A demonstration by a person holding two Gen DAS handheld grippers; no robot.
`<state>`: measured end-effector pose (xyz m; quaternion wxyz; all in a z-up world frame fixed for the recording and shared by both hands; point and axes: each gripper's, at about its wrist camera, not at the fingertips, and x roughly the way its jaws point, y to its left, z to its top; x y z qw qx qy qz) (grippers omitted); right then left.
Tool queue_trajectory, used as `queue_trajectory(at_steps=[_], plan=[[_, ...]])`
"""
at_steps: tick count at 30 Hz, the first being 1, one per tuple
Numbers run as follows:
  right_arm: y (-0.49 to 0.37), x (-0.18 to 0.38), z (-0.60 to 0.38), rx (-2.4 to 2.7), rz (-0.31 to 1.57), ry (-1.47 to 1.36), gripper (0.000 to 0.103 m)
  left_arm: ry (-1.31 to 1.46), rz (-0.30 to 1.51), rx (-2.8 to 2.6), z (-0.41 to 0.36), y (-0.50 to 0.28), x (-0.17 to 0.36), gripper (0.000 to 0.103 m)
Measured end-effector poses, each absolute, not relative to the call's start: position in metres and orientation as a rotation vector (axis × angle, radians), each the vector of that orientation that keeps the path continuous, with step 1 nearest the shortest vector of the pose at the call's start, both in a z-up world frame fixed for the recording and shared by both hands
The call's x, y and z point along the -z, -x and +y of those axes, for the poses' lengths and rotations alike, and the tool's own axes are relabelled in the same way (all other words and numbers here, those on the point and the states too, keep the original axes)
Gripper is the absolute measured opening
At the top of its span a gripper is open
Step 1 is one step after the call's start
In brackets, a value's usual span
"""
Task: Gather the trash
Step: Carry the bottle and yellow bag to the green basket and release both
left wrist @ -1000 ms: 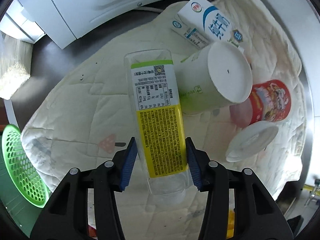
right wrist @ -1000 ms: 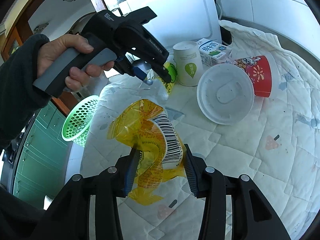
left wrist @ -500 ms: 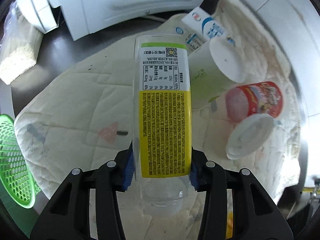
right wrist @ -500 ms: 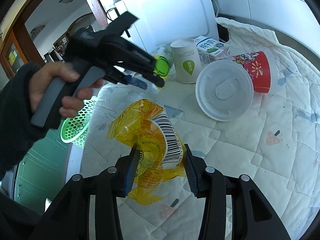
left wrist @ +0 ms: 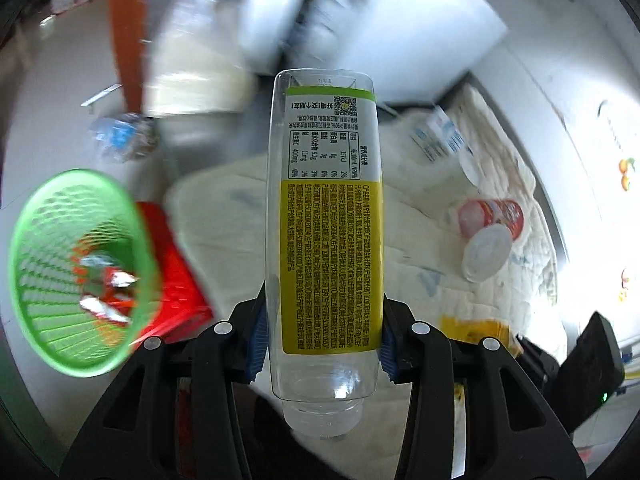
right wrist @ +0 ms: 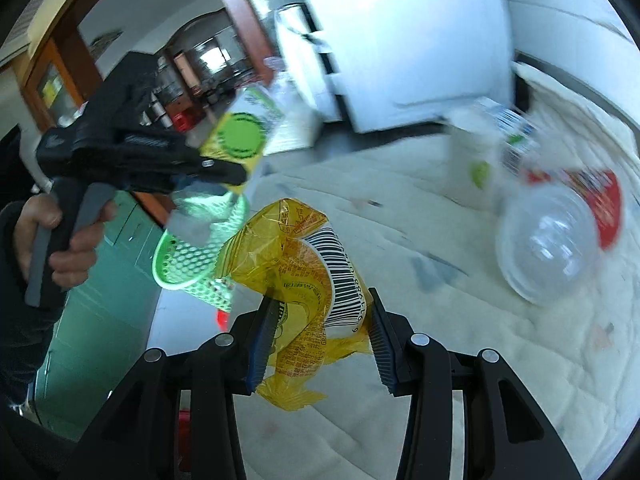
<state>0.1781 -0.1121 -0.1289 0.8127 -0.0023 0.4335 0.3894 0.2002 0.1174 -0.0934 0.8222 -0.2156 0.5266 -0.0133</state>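
Note:
My left gripper (left wrist: 322, 344) is shut on a clear plastic bottle (left wrist: 326, 220) with a yellow and white label, held in the air above the table's left edge. The bottle also shows in the right wrist view (right wrist: 236, 140). A green mesh basket (left wrist: 76, 272) with some trash in it sits low at the left, off the table; it shows behind the wrapper in the right wrist view (right wrist: 192, 256). My right gripper (right wrist: 320, 340) is shut on a crumpled yellow wrapper (right wrist: 312, 272) with a barcode, lifted over the white quilted cloth (right wrist: 440, 360).
On the cloth lie a red cup (left wrist: 492, 216) on its side, a white lid (left wrist: 486, 252), a white paper cup (right wrist: 476, 164) and a milk carton (left wrist: 440, 136). A red stool (left wrist: 176, 276) stands under the basket. A white appliance (right wrist: 408, 64) stands behind.
My left gripper has lifted the bottle and swung left, off the cloth towards the green basket. My right gripper keeps hold of the yellow wrapper and has risen a little.

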Motion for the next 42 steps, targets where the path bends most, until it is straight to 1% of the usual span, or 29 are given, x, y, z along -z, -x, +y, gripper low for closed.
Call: queue_trajectory(at_steps=[3, 7, 12, 17, 19, 21, 22, 23, 25, 27, 31, 34, 36, 37, 38, 42], plan=[[-0.179, 0.126, -0.073, -0.887, 0.930, 0.031, 0.042, 0.483, 1.086, -0.047, 0.160, -0.177, 0.088, 0.044], [-0.181, 0.128, -0.022, -0.946, 0.947, 0.058, 0.042, 0.517, 1.082, -0.162, 0.222, -0.150, 0.099, 0.044], [-0.185, 0.137, 0.042, -0.993, 0.986, 0.080, 0.042, 0.579, 1.113, -0.255, 0.284, -0.134, 0.135, 0.044], [-0.193, 0.150, 0.095, -1.011, 1.025, 0.100, 0.042, 0.687, 1.128, -0.301, 0.325, -0.126, 0.181, 0.044], [-0.198, 0.156, 0.109, -1.014, 1.038, 0.101, 0.042, 0.712, 1.121, -0.311, 0.337, -0.123, 0.191, 0.045], [-0.202, 0.161, 0.125, -1.020, 1.054, 0.097, 0.042, 0.733, 1.108, -0.322, 0.345, -0.120, 0.198, 0.056], [-0.204, 0.164, 0.133, -1.022, 1.067, 0.089, 0.042, 0.740, 1.101, -0.329, 0.348, -0.119, 0.199, 0.064], [-0.206, 0.166, 0.138, -1.025, 1.076, 0.082, 0.043, 0.741, 1.094, -0.334, 0.349, -0.117, 0.199, 0.068], [-0.208, 0.171, 0.150, -1.029, 1.088, 0.073, 0.044, 0.741, 1.072, -0.327, 0.354, -0.113, 0.196, 0.073], [-0.208, 0.176, 0.160, -1.028, 1.094, 0.074, 0.046, 0.726, 1.063, -0.346, 0.357, -0.109, 0.194, 0.077], [-0.210, 0.184, 0.177, -1.030, 1.110, 0.066, 0.048, 0.746, 1.041, -0.359, 0.366, -0.095, 0.189, 0.078], [-0.209, 0.187, 0.188, -1.034, 1.124, 0.057, 0.058, 0.753, 1.023, -0.380, 0.372, -0.082, 0.185, 0.081], [-0.209, 0.189, 0.196, -1.036, 1.130, 0.056, 0.063, 0.766, 1.017, -0.381, 0.373, -0.077, 0.184, 0.081], [-0.209, 0.189, 0.198, -1.043, 1.137, 0.053, 0.069, 0.769, 1.014, -0.384, 0.374, -0.075, 0.183, 0.081], [-0.208, 0.189, 0.196, -1.048, 1.137, 0.050, 0.071, 0.769, 1.011, -0.387, 0.374, -0.073, 0.182, 0.081], [-0.203, 0.185, 0.187, -1.063, 1.126, 0.054, 0.071, 0.766, 0.999, -0.390, 0.371, -0.068, 0.176, 0.081]])
